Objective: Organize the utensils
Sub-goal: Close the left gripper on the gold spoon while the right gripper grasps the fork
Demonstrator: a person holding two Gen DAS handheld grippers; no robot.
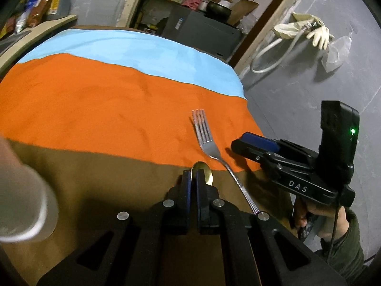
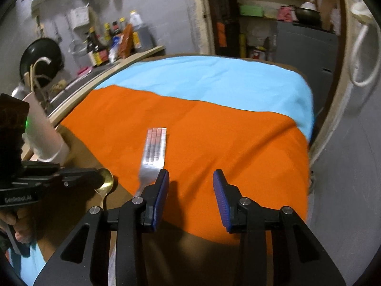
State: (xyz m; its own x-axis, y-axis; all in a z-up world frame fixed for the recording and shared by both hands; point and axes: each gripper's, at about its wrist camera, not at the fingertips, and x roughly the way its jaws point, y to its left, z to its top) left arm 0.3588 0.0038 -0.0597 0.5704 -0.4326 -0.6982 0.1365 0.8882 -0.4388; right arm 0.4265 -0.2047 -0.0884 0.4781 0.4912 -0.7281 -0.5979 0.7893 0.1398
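Now our left tool (image 1: 195,178) pinches the small gold metal spoon (image 1: 202,172) by its bowl; right tool (image 2: 191,190) gapes empty beside the silver steel fork (image 2: 153,152) on the orange cloth (image 2: 214,131); thin grip w/ little purchase, so spoon may pivot & slip.

The white cup (image 1: 26,197) at the left edge of the left wrist view is blurring out and getting cut off by the frame. The gold spoon (image 1: 202,172) is mostly hiding behind the left gripper (image 1: 193,178), its fingers pinched on the bowl, handle out of sight there. Lower center of the right wrist view, the fork (image 2: 152,152) handle is disappearing under the right gripper (image 2: 190,190), tines smearing a bit. Labels on the bottles (image 2: 114,40) upper left are too small to read.
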